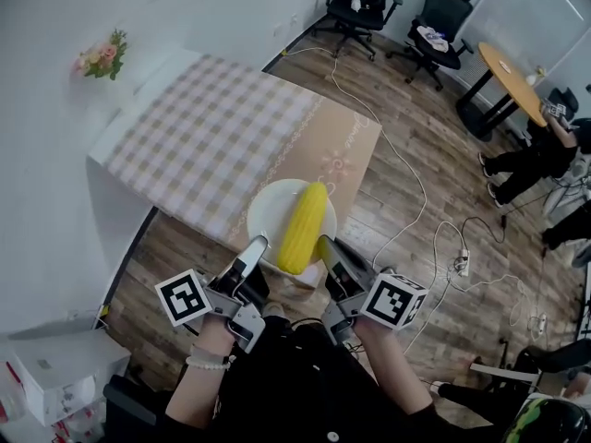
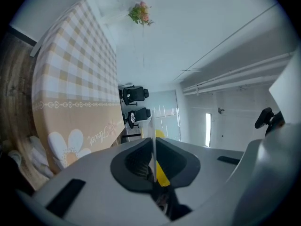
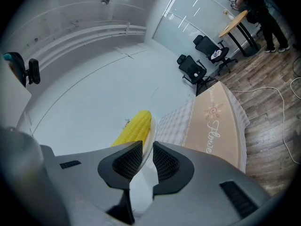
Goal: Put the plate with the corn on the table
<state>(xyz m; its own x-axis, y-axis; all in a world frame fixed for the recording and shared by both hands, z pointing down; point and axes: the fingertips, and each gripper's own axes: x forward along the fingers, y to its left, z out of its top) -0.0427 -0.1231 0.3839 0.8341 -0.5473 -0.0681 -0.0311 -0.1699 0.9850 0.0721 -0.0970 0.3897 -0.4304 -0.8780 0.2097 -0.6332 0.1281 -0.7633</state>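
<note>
A white plate (image 1: 265,212) carries a yellow corn cob (image 1: 305,226) lying lengthwise on it. My left gripper (image 1: 254,249) is shut on the plate's near-left rim, and my right gripper (image 1: 329,247) is shut on its near-right rim. The plate sits over the near edge of the table (image 1: 203,141), which has a checked and beige cloth. In the left gripper view the thin plate rim (image 2: 153,135) stands between the jaws of the left gripper (image 2: 154,161), with corn (image 2: 162,174) behind. In the right gripper view the right gripper (image 3: 146,160) clamps the rim (image 3: 150,136) beside the corn (image 3: 133,126).
Flowers (image 1: 103,55) stand at the table's far left by the wall. Two office chairs (image 1: 362,3) (image 1: 441,17) and a round wooden table (image 1: 511,67) are at the back right, with a seated person (image 1: 536,155). Cables (image 1: 462,264) trail on the wooden floor. A white box (image 1: 55,377) is at near left.
</note>
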